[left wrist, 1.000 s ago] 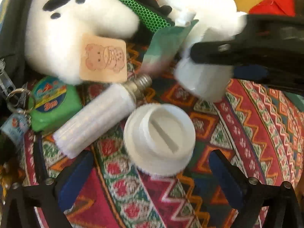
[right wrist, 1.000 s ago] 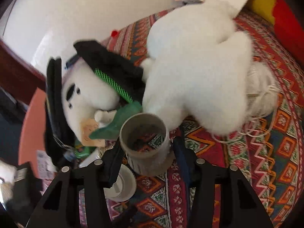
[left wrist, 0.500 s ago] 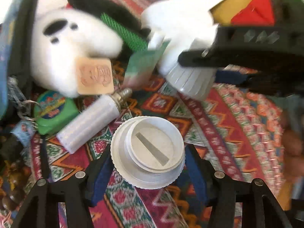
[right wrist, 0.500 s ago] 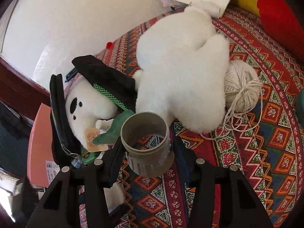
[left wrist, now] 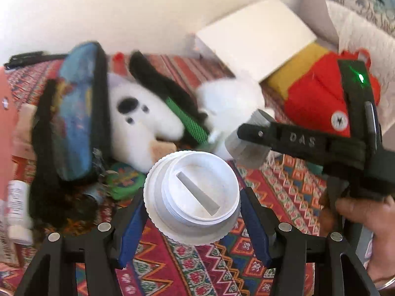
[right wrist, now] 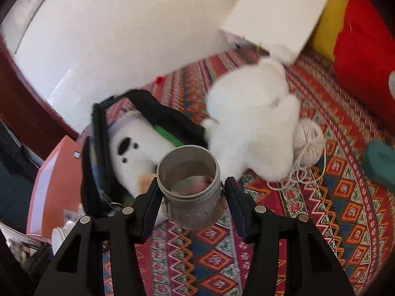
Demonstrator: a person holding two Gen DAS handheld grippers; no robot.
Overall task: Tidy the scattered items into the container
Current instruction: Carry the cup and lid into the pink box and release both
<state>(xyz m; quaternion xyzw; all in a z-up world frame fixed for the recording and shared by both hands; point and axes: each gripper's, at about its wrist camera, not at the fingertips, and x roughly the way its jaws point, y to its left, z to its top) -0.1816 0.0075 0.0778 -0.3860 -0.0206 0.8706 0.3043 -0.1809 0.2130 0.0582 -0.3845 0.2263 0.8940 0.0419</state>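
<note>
While both tools hang above the patterned cloth (right wrist: 345,197), each one grips half of the same jar. Left gripper (left wrist: 192,219): blue pads pressed to the ribbed rim of a white lid (left wrist: 192,197), hollow side up, a slot cut through its face. The lid is clear of the cloth. Right gripper (right wrist: 192,202): jaws pinching a grey open-ended jar body (right wrist: 191,187), threaded mouth tilted toward the camera, also lifted off the cloth. In the left view that tool reaches in from the right, with the person's hand (left wrist: 363,212) behind it.

Clutter below: a white plush dog (right wrist: 138,153) with black ear and green mesh collar, lying on its side; a dark pencil pouch (left wrist: 79,113) touching its head; a green tape measure (left wrist: 123,180) just beside the pouch. A ball of cream yarn (right wrist: 308,145) sits against the plush's back end, loose strand trailing. A white box (right wrist: 276,12) leans at the far edge, against yellow and red cushions (right wrist: 358,49).
</note>
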